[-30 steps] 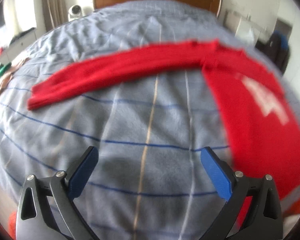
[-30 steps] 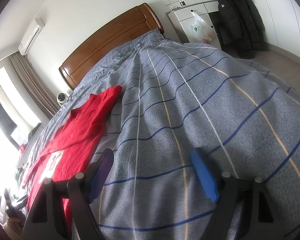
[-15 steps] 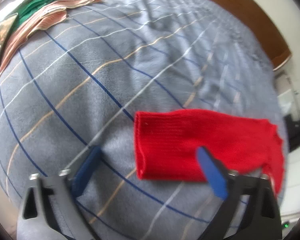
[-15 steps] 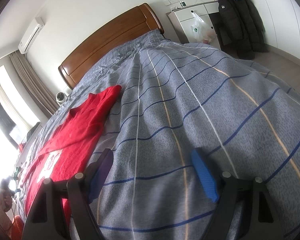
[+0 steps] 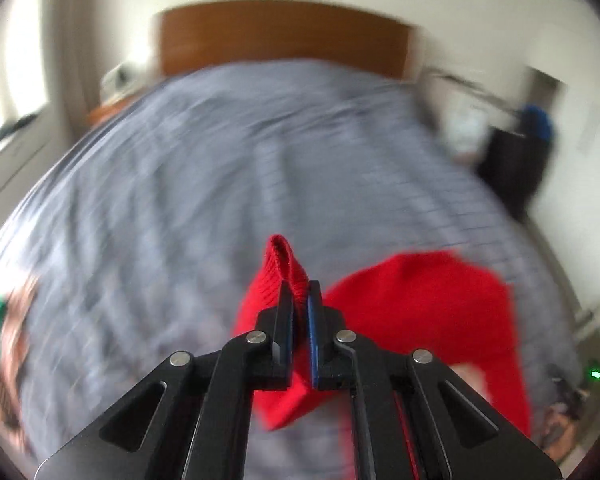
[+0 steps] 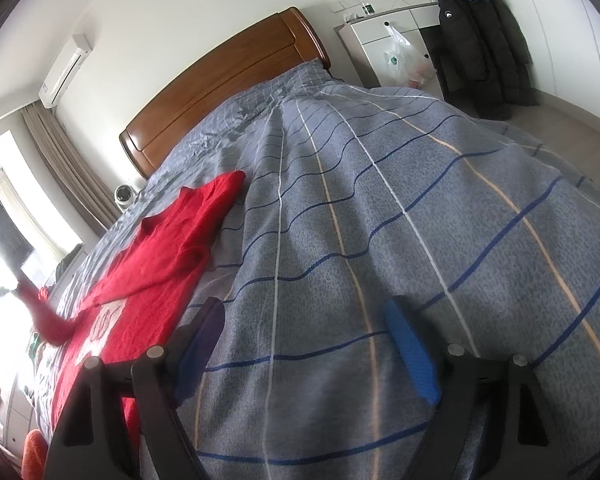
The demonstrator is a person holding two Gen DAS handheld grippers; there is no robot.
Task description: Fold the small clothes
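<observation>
The left gripper (image 5: 299, 294) is clamped on the cuff of the red sweater's sleeve (image 5: 278, 280), its jaws having just closed on the knit. The sweater (image 6: 148, 264) lies flat on the bed (image 6: 380, 208) at nine o'clock in the right wrist view, its sleeve lifted clear at the far left. It is judged that the sleeve should be carried across the body and laid straight, without dragging the body askew. The left gripper is angled downward. The right gripper (image 6: 308, 344) is held wide and empty above bare quilt.
</observation>
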